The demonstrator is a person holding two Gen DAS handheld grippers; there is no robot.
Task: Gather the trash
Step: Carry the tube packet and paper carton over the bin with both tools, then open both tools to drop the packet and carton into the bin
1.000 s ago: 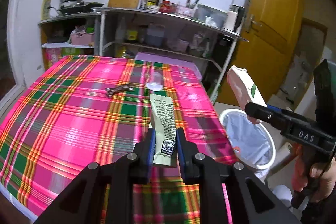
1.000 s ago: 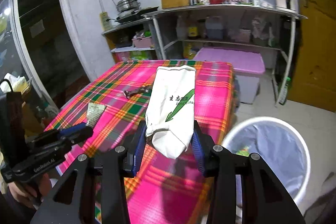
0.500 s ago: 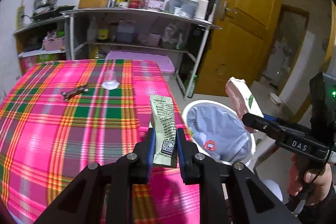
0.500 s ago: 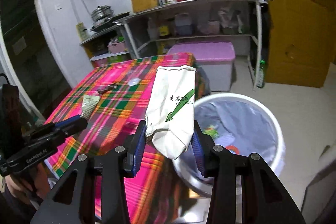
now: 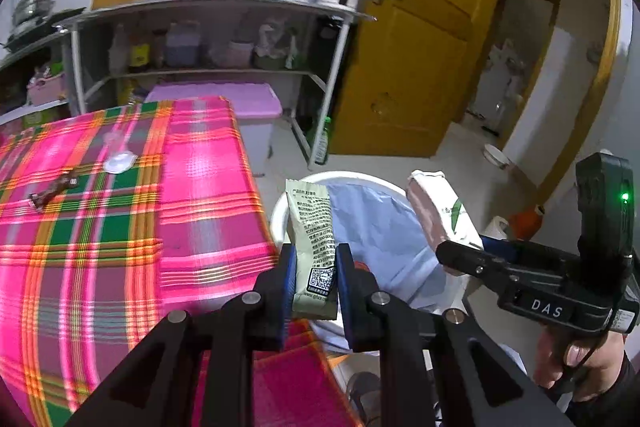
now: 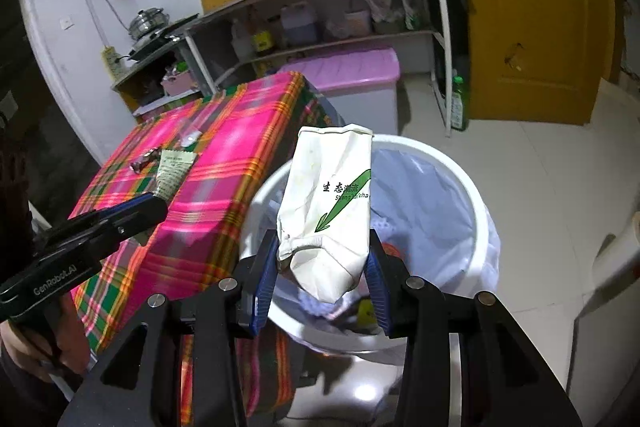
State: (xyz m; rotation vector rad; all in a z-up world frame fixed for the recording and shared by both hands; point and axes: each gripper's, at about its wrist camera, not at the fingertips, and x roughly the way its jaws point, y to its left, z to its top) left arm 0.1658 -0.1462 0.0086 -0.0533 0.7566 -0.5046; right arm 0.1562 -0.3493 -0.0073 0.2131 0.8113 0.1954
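- Left wrist view: the left gripper [image 5: 314, 277] pinches a pale green snack wrapper [image 5: 313, 245] by its lower end; the wrapper stands upright, flat, printed with dark text and a QR code.
- Right wrist view: the right gripper [image 6: 323, 269] clamps a crumpled white paper bag [image 6: 330, 203] with a green arrow and Chinese characters, its open top upward.
- Both pieces hang over the white bin [image 6: 478, 203], which has a bluish liner and stands on the floor beside the table.
- Farther back, on the pink plaid tablecloth [image 5: 120, 227], lie a dark candy wrapper [image 5: 52, 187] and a clear plastic cup [image 5: 118, 153] on its side.
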